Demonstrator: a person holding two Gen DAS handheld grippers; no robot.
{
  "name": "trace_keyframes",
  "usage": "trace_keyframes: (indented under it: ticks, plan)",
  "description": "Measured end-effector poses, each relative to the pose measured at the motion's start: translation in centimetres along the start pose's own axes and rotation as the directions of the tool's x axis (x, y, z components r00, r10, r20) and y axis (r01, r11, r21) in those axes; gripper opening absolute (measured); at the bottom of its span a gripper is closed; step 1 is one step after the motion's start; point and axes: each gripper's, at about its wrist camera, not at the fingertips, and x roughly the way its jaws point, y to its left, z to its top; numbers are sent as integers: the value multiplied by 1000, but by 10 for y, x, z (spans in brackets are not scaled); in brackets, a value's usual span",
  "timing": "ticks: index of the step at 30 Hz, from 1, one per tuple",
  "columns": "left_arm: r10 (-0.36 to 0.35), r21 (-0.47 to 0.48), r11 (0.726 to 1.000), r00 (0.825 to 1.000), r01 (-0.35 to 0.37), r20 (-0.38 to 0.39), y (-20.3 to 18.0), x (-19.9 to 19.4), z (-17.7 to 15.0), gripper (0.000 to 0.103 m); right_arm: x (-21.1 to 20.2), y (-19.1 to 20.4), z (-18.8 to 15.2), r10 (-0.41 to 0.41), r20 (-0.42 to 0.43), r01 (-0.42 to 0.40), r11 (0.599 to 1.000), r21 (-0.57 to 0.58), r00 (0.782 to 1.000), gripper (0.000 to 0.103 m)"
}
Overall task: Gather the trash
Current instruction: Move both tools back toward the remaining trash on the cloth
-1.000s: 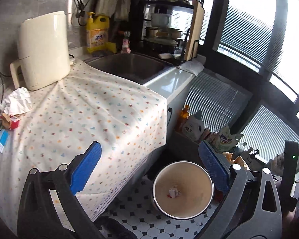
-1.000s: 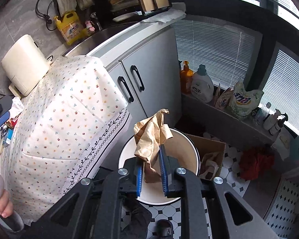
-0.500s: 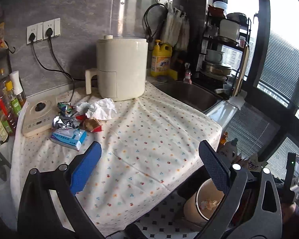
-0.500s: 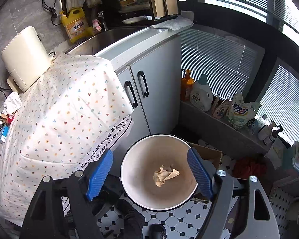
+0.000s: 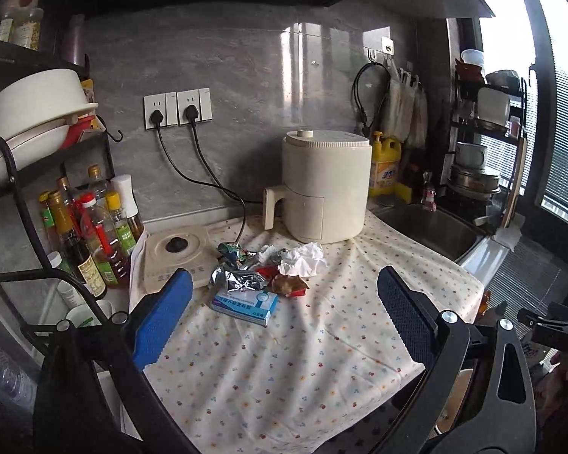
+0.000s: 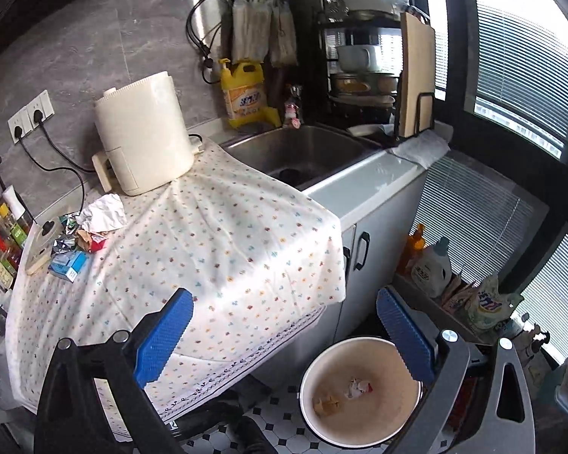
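Observation:
A pile of trash lies on the dotted tablecloth: a crumpled white tissue, a silver foil wrapper, a brown and red wrapper and a blue and white box. My left gripper is open and empty, in front of the pile. The pile also shows in the right wrist view, with the tissue and the box. My right gripper is open and empty above the white trash bucket on the floor, which holds a brown paper scrap and a small white wad.
A cream air fryer stands behind the pile. An induction hob and oil bottles are at the left. A sink lies to the right, with cabinet doors below. Detergent bottles stand on the floor shelf.
My right gripper opened and dropped the brown paper into the bucket, then lifted. My left gripper swung from the bucket up to face the trash pile on the counter.

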Motion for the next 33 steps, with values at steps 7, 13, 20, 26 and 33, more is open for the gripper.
trace_keyframes:
  ticks: [7, 13, 20, 26, 33]
  plan:
    - [-6, -46, 999, 1000, 6, -3, 25, -1, -1, 97, 3, 46, 22, 38, 54, -35, 998, -59, 998, 95]
    - [13, -51, 999, 1000, -15, -28, 37, 12, -7, 97, 11, 82, 34, 108, 96, -96, 988, -120, 990, 95]
    - [35, -127, 991, 998, -41, -50, 57, 38, -10, 97, 26, 140, 43, 205, 95, -180, 958, -225, 974, 95]
    - [16, -178, 983, 996, -33, -92, 80, 78, -13, 97, 56, 182, 50, 313, 1, -300, 913, -276, 950, 95]
    - [-50, -222, 975, 988, 16, -145, 98, 137, -24, 90, 100, 230, 54, 349, -108, -365, 872, -325, 931, 95]
